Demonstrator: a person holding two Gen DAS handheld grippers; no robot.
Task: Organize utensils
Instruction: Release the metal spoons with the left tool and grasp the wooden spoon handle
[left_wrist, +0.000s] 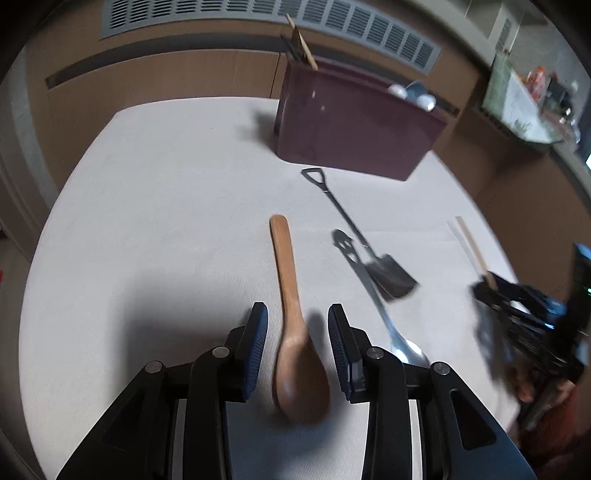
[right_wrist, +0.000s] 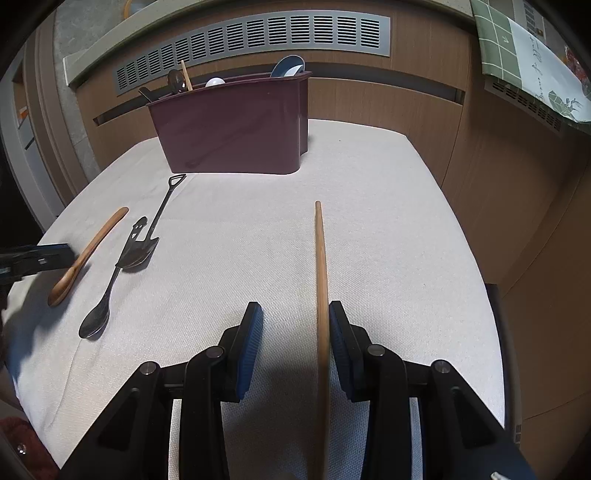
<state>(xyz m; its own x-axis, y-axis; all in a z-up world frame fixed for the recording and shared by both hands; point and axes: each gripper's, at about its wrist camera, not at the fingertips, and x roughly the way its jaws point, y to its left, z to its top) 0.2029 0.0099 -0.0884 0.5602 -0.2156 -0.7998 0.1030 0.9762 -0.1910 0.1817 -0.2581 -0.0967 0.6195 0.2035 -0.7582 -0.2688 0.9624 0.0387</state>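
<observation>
Left wrist view: our left gripper (left_wrist: 297, 345) hangs spread around the wooden spoon (left_wrist: 295, 332), so we're mid-pickup; next we squeeze, then carry it to the maroon caddy (left_wrist: 351, 122) at 1 o'clock, while our right gripper (right_wrist: 295, 343), also spread, straddles the chopstick (right_wrist: 322, 295).

Table cover (right_wrist: 388, 229): woven cloth, matt, fine ribbed texture noted.
Holder (right_wrist: 236, 125): maroon plastic, smooth, slight gloss.
Wooden spoon (left_wrist: 295, 332): wood, smooth, satin finish.
Chopstick (right_wrist: 322, 295): pale wood, matt.
Shovel spoon (left_wrist: 354, 229): dark metal, dull sheen.
Long spoon (left_wrist: 380, 306): polished metal, glossy bowl.
Pads (left_wrist: 255, 347): blue, ribbed, rubber-like, matt.
Vent (right_wrist: 258, 40): grey, slotted, matt.
</observation>
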